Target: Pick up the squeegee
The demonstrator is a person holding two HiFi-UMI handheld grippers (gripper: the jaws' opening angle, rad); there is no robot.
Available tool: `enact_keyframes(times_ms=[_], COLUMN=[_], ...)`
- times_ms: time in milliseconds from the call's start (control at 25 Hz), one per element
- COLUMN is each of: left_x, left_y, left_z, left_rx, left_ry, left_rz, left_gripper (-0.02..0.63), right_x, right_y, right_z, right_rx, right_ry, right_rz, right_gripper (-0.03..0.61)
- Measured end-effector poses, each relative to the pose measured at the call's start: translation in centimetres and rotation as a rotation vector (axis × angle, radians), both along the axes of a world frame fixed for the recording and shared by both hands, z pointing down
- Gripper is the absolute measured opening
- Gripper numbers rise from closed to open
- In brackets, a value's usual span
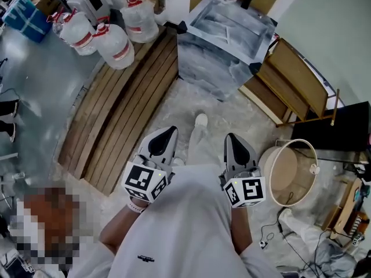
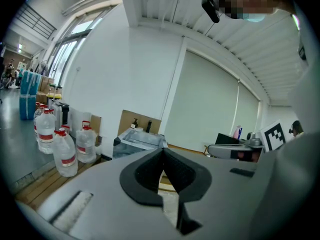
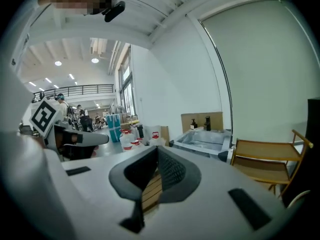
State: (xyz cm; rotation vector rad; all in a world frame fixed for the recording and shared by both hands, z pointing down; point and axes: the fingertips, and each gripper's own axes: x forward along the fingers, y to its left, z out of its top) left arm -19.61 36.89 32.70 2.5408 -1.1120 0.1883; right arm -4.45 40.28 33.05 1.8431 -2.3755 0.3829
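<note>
Held at the person's waist (image 1: 191,184), the left gripper (image 1: 167,133) and right gripper (image 1: 233,139) show jaws closed on nothing; no squeegee is discernible in any view, though one is presumably light, stiff-handled and soft-bladed, best taken mid-handle.

White walls (image 2: 125,79), wooden pallet (image 1: 124,106), water jugs (image 1: 113,42)

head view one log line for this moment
stage: not started | left claw: shut, empty | right claw: shut, empty | squeegee: not in view | nearby: bucket, water jugs
</note>
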Motion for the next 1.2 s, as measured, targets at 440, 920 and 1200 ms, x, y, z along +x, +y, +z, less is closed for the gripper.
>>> enact_keyframes(times_ms=[440,920,1200], left_x=[4.7,15.1,14.8], left_y=[-16.5,-35.5,-38.9], left_z=[1.2,-1.3,0.1], left_rx=[-0.007,0.003,-0.05], left_ry=[-0.053,-0.078,-0.106], left_rz=[-0.012,-0.022,-0.068], left_gripper=[0.005,0.005,0.005], right_x=[4.5,14.2,15.4], right_y=[-17.8,-38.3,-43.4], right_z=[1.3,-1.0,0.2], right_rx=[0.021,0.032,-0.001], right_ry=[0.029,0.08,0.066], right_rz=[-0.061,-0.103,-0.13], right_gripper=[0.006,0.006,0.007])
